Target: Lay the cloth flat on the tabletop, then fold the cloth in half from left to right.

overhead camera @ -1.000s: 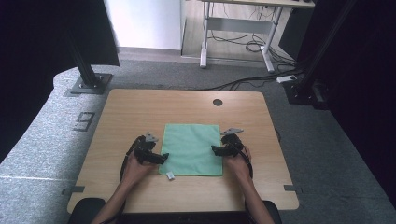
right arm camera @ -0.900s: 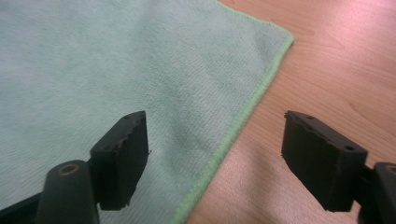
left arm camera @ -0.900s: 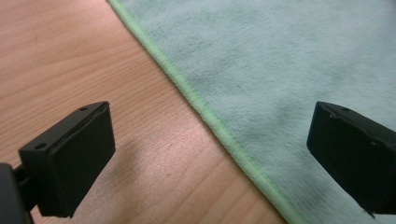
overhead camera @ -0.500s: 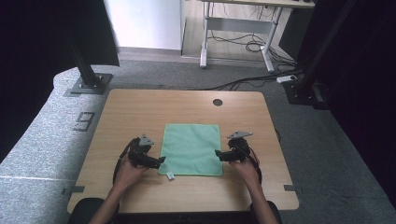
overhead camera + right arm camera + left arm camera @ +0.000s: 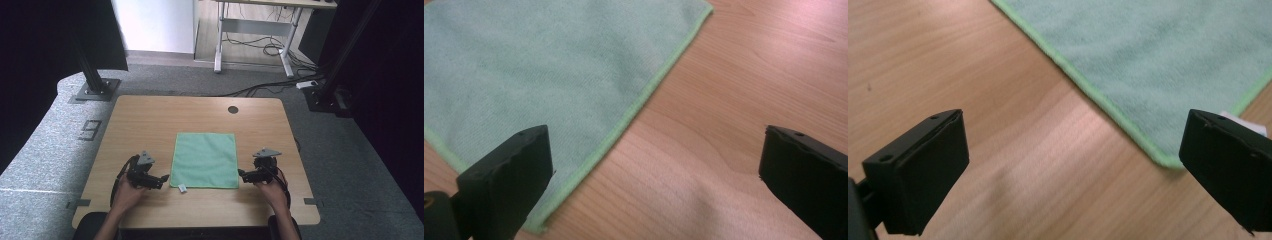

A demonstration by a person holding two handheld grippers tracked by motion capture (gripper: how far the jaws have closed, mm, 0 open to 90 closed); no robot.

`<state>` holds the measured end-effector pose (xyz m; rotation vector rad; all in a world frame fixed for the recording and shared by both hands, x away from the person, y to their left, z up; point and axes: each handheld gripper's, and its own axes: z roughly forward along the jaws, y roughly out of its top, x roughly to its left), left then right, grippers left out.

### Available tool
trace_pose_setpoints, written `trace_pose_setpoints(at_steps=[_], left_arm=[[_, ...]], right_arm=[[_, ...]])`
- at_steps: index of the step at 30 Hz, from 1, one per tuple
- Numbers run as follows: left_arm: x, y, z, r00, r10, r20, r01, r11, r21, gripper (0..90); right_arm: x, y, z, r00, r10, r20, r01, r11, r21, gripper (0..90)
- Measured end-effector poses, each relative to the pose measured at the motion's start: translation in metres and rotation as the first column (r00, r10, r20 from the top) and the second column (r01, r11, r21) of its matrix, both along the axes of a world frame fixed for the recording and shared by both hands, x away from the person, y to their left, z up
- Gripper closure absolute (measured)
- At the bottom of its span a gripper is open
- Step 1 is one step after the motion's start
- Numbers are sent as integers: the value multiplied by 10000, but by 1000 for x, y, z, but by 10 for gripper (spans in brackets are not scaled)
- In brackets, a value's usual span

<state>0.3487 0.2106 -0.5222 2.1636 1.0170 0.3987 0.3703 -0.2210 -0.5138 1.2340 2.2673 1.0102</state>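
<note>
Both hands have drawn outward off the cloth [image 5: 205,160], which lies flat mid-bench [image 5: 150,115]. Left hand-held gripper [image 5: 161,179] and right hand-held gripper [image 5: 242,174] sit beside its near corners, jaws apart.

The cloth [image 5: 205,160] is pale mint green with a brighter lime-green hem, its weave faintly ribbed in the gripper views; a small white tag [image 5: 182,188] sits at one near corner. The worktop [image 5: 150,120] is light wood with darker grain streaks and a dark round hole [image 5: 233,109]. Both grippers, left [image 5: 161,179] and right [image 5: 242,174], are black with grey plates. The floor [image 5: 55,145] is speckled grey.
</note>
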Motion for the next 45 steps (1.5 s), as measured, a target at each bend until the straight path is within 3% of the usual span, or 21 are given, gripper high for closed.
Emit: trace_pose_setpoints(at_steps=[5,21,25,45], left_arm=[[-7,3,-7,10000,-19,-95,21,9999,121,0],[1,-1,-24,9986,-100,-515,136,9975,698,0],[1,-2,-26,9985,-185,-506,214,9980,588,0],[1,-2,-27,9987,-206,-475,232,9983,535,0]], right_arm=[[-8,-3,-6,10000,-80,25,80,10000,11,0],[-12,-11,-36,9991,-253,-334,242,9992,-326,0],[-12,-10,-42,9991,-261,-325,250,9991,-334,0],[-12,-10,-43,9994,-250,-221,244,9994,-247,0]])
